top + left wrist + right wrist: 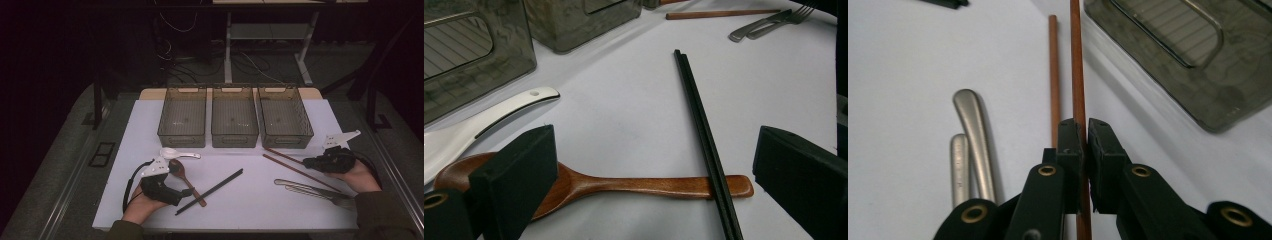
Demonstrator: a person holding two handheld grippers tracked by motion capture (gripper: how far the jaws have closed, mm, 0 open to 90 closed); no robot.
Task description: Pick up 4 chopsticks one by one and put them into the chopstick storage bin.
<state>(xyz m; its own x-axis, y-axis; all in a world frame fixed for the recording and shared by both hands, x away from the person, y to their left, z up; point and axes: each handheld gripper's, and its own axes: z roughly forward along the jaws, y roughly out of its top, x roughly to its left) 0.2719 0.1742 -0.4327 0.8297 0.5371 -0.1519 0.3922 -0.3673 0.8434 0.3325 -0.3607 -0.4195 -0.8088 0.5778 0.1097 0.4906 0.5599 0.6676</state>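
while the left gripper [649, 165] gapes, the right gripper [1085, 145] pinches one of two brown chopsticks [1078, 75] (three bins [234, 120]).

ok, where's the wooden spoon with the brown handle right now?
In the high view the brown wooden spoon lies at the table's front left, beside the left gripper, just below the white ceramic spoon, its handle end crossed by the black chopsticks.

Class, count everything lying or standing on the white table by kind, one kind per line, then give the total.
Smoky plastic bins: 3
Spoons, one white and one wooden: 2
Black chopsticks: 2, lying together as a pair
Brown chopsticks: 2
Metal utensils: 2, one plainly a fork
Total: 11
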